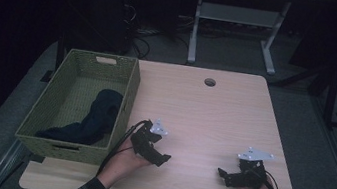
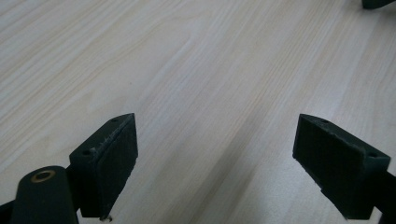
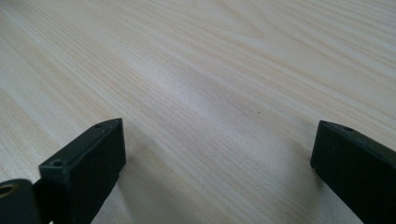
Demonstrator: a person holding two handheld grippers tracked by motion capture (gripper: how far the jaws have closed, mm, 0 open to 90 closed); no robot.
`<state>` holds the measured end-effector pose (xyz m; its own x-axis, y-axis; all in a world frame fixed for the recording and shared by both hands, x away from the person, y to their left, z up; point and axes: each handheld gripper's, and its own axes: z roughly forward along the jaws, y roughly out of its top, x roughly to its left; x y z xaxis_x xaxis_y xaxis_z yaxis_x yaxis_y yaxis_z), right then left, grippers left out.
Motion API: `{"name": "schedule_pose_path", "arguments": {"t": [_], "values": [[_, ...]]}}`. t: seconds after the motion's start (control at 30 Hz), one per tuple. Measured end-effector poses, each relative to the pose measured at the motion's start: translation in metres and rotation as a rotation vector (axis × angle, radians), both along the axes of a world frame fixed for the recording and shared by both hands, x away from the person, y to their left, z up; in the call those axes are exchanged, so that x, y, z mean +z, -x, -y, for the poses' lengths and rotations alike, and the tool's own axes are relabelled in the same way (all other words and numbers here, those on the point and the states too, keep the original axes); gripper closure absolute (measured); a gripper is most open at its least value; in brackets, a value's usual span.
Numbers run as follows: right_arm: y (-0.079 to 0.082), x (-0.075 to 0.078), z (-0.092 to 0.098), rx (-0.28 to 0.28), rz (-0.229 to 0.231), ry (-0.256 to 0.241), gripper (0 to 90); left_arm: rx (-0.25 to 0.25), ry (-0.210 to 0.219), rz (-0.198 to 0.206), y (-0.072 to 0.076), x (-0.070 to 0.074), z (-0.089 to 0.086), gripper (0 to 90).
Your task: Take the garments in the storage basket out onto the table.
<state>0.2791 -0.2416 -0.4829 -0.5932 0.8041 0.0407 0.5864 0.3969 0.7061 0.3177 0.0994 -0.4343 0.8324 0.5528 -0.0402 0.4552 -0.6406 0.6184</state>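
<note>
Pale wood worktop [image 1: 213, 116]: it lies bare under both of my grippers, and in each gripper view I see grain between the jaws and nothing else.
Right gripper [image 1: 231, 177]: at the near right, held low over the worktop, pointing left toward the middle; its jaws stand wide apart and hold nothing, touching no object that I can see.
Left gripper [image 1: 159, 158]: at the near middle-left, just right of the basket's near corner, pointing right; its jaws are likewise spread wide and empty. In the left gripper view a dark tip at the far right corner is, I judge, the other gripper.
Woven green basket [image 1: 128, 99]: on the left side of the worktop, running from near to far, its right wall close beside my left hand.
Dark cloth [image 1: 94, 119]: inside the basket, a long navy piece that looks like a sock; its long axis runs from the near left corner up toward the far right, slumped on the basket floor.
Bearing: the cloth lies to the left of, and slightly beyond, my left jaws, behind the basket wall.
Nearer hand: the left, clearly; the right is well apart across the worktop.
Judgement: a reach for the cloth would need the left gripper lifted over the rim and turned across that long axis.
</note>
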Motion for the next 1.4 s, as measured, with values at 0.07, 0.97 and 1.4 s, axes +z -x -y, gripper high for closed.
{"name": "schedule_pose_path", "arguments": {"t": [0.07, 0.97, 1.4], "values": [[0.000, 0.000, 0.000, 0.000, -0.001, 0.001, 2.8, -0.001, 0.001, -0.002, -0.001, 0.002, 0.000, 13.8], [0.000, 0.000, 0.000, 0.004, 0.004, 0.003, 2.9, -0.036, -0.006, -0.013, 0.000, 0.025, 0.000, 13.8], [0.000, 0.000, 0.000, 0.000, -0.001, 0.000, 2.8, -0.049, 0.000, -0.028, 0.000, 0.033, 0.001, 13.8]]}}
